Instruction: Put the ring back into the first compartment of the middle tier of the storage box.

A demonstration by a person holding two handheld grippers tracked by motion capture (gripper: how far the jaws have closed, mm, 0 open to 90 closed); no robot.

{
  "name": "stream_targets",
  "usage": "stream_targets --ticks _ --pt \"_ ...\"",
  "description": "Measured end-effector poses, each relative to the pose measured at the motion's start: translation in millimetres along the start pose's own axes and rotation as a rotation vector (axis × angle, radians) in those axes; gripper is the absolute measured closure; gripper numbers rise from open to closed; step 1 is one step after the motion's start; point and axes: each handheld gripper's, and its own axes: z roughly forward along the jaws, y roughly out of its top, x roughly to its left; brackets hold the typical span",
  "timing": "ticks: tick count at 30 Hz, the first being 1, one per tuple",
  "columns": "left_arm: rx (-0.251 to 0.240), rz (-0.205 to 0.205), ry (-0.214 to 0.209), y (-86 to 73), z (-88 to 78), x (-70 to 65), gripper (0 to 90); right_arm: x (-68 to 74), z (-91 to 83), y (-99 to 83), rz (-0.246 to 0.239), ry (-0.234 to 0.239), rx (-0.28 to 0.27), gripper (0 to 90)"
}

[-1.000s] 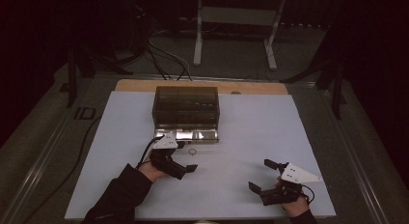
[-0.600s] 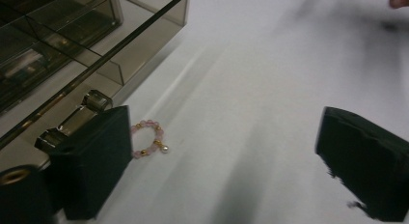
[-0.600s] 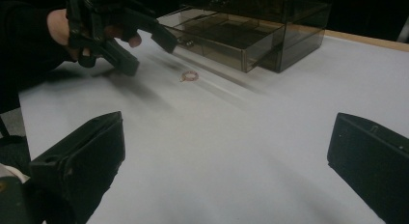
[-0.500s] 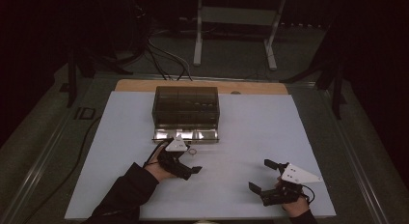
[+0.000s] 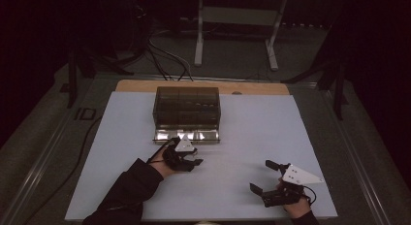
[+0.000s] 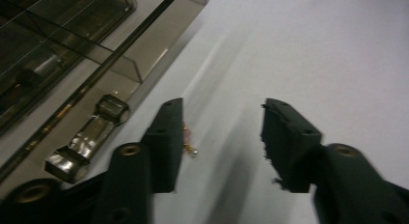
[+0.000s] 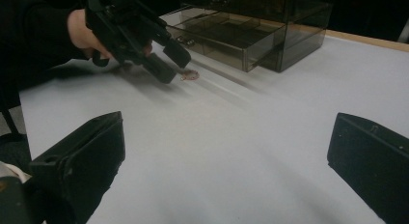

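Note:
A small gold and pink trinket (image 6: 189,144) lies on the white mat just in front of the smoky clear drawer box (image 5: 186,106). My left gripper (image 5: 195,163) hovers low over the mat with its jaws open. The trinket rests beside the inner face of its left jaw in the left gripper view, and nothing is held. From the right gripper view, the left gripper (image 7: 169,60) points at the trinket (image 7: 189,76). My right gripper (image 5: 260,175) rests open near the mat's front right, far from the box (image 7: 251,35).
The box's bottom drawer (image 5: 186,136) is pulled out toward me, and its shiny metal handle (image 6: 89,137) sits left of my left jaw. The white mat (image 5: 271,133) covers the table. A cable (image 5: 85,142) runs along the left side.
My left gripper has moved to the right along the front of the drawer and now sits by the trinket. The right gripper has stayed in place.

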Motion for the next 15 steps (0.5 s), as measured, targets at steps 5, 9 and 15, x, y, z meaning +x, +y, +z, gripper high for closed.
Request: stream_targets --ticks 5,9,15 --pt "0.009 0.054 0.058 -0.8 3.4 2.8 62.3 -0.2 -0.3 -0.1 0.000 -0.001 0.000 0.0" --pt "0.012 0.046 0.037 -2.4 7.1 9.0 64.7 0.0 -0.1 -0.1 0.000 0.000 0.003 0.0" --pt "0.030 0.021 0.018 -4.6 11.8 14.4 69.6 -0.1 -0.6 -0.3 -0.002 -0.003 0.002 0.0"
